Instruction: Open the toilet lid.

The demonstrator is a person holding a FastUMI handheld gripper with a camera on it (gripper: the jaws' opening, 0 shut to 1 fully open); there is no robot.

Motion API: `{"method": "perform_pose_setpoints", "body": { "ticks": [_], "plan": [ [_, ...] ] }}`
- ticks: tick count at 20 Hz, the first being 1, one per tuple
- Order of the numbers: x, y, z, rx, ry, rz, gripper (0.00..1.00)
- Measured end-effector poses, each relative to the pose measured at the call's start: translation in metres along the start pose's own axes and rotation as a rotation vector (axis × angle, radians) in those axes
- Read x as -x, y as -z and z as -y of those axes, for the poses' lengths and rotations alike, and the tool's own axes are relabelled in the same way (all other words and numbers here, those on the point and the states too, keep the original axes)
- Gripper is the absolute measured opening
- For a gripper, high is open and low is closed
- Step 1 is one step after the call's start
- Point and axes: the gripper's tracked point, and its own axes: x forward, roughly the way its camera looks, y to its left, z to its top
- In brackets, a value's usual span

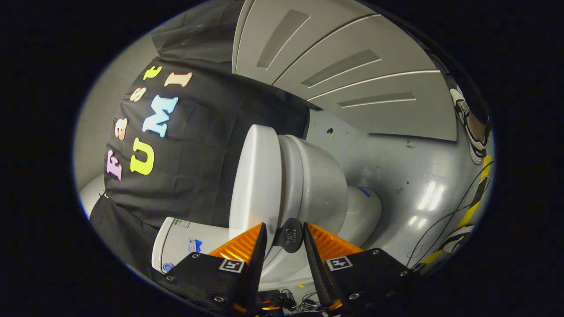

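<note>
The view is rolled sideways, so the white toilet lies across it. Its lid [255, 176] rests against the seat and bowl [317, 185], with only a thin seam between them. A small round black tab [288, 235] sticks out from the lid's front edge. My gripper [285, 233] has one finger on each side of that tab and is narrowed to its width, pressing on it. The white tank [185, 246] with small stickers sits beyond the lid's hinge end, beside one finger.
The glossy grey floor [418, 176] spreads out past the bowl. A person's shoe [471, 127] stands at its far side, with thin cables [462, 211] and yellow-black tape nearby. A grey panelled wall [352, 66] and the black cloth wall [198, 154] close in the toilet.
</note>
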Motion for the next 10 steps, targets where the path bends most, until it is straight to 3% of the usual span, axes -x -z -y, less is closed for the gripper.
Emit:
{"method": "perform_pose_setpoints", "body": {
  "ticks": [4,7,10],
  "plan": [
    [-0.0009,0.0036,0.0039,0.002,0.008,-0.008,0.37],
    [0.0010,0.0020,0.0043,-0.001,0.006,-0.006,0.16],
    [0.0024,0.0015,0.0029,-0.012,-0.007,-0.004,0.09]
  ]
}}
